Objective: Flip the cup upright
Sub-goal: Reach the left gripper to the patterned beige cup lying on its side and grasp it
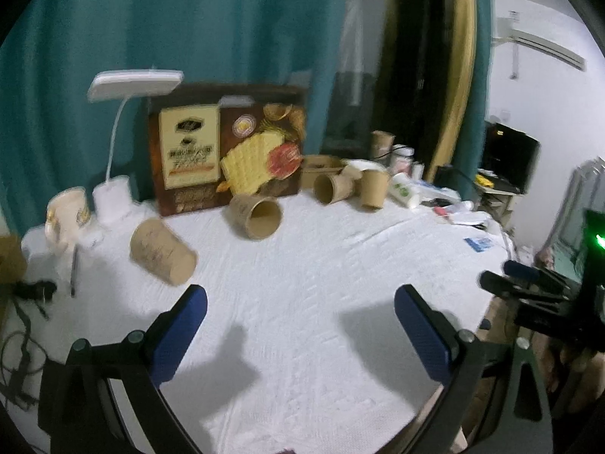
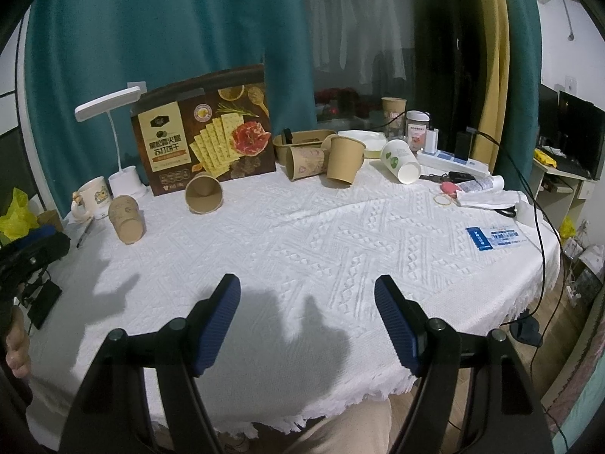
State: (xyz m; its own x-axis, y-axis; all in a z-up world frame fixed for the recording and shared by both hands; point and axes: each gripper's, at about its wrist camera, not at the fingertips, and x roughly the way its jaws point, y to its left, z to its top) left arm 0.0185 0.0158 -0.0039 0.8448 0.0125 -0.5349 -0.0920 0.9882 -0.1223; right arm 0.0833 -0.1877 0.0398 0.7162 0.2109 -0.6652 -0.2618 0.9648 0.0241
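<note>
Several brown paper cups lie on the white tablecloth (image 2: 302, 234). One cup (image 1: 160, 251) lies on its side at the left, also in the right wrist view (image 2: 126, 218). A second cup (image 1: 257, 216) lies on its side with its mouth toward me, before the cracker box (image 2: 204, 193). A third tipped cup (image 2: 304, 162) rests beside an upright brown cup (image 2: 344, 159). My left gripper (image 1: 300, 302) is open and empty above the cloth, just right of the leftmost cup. My right gripper (image 2: 307, 295) is open and empty near the table's front edge.
A cracker box (image 2: 204, 140) stands at the back with a white desk lamp (image 2: 113, 121) and a mug (image 2: 90, 196) to its left. A tipped white cup (image 2: 401, 160), a power strip (image 2: 450, 160), small items and a blue card (image 2: 495, 238) sit at the right.
</note>
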